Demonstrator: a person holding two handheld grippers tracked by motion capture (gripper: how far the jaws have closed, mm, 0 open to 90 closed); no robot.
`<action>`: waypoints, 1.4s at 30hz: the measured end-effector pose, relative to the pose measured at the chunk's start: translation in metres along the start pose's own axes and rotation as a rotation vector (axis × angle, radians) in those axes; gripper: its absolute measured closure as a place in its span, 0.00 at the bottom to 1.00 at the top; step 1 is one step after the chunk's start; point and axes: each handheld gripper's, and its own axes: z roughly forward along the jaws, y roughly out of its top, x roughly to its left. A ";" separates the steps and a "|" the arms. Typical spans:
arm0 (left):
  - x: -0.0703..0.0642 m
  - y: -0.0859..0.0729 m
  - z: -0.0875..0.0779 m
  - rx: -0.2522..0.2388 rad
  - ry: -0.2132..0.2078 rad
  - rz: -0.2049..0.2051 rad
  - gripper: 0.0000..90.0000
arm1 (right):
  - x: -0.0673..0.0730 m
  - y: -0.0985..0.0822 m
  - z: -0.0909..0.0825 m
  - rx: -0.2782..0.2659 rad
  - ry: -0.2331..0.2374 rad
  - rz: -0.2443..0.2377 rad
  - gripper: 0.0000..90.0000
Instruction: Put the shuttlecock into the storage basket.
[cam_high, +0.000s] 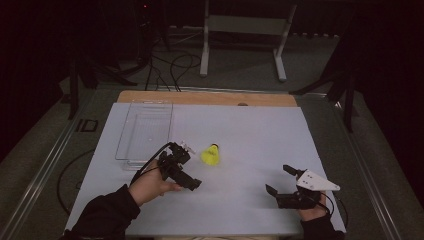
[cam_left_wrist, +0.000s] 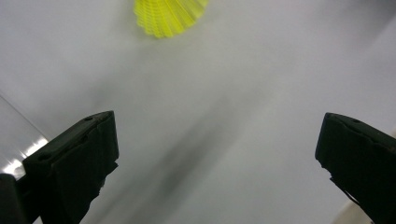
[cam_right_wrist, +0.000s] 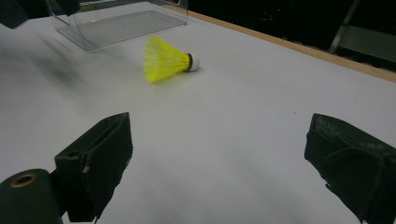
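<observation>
A yellow shuttlecock (cam_high: 211, 154) (cam_left_wrist: 168, 16) (cam_right_wrist: 166, 59) lies on its side on the white table top (cam_high: 250, 145), its white cork end pointing to the far side. Just to its left a hand holds my left gripper (cam_high: 182, 150) (cam_left_wrist: 217, 154) open, jaws wide apart above bare table, with the shuttlecock's skirt a short way ahead of them. My right gripper (cam_high: 280, 180) (cam_right_wrist: 219, 158) is open near the front right of the table, well clear of the shuttlecock, and nothing sits between its jaws.
A clear plastic tray (cam_high: 145, 131) (cam_right_wrist: 121, 21) (cam_left_wrist: 14, 135) stands at the back left, close behind the left gripper. The table's wooden far edge (cam_high: 207, 97) runs across the back. On the floor beyond are a white stand (cam_high: 242, 30) and cables (cam_high: 170, 70).
</observation>
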 end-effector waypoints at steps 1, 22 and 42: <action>0.000 0.002 0.001 0.002 0.000 0.004 0.00 | 0.000 0.000 0.000 0.000 -0.001 0.000 0.09; 0.019 0.049 0.029 0.062 0.060 -0.004 0.00 | 0.001 0.000 -0.001 -0.019 -0.011 -0.017 0.09; 0.036 0.079 0.061 0.106 0.089 0.002 0.17 | 0.000 -0.001 0.000 -0.018 0.001 -0.009 0.09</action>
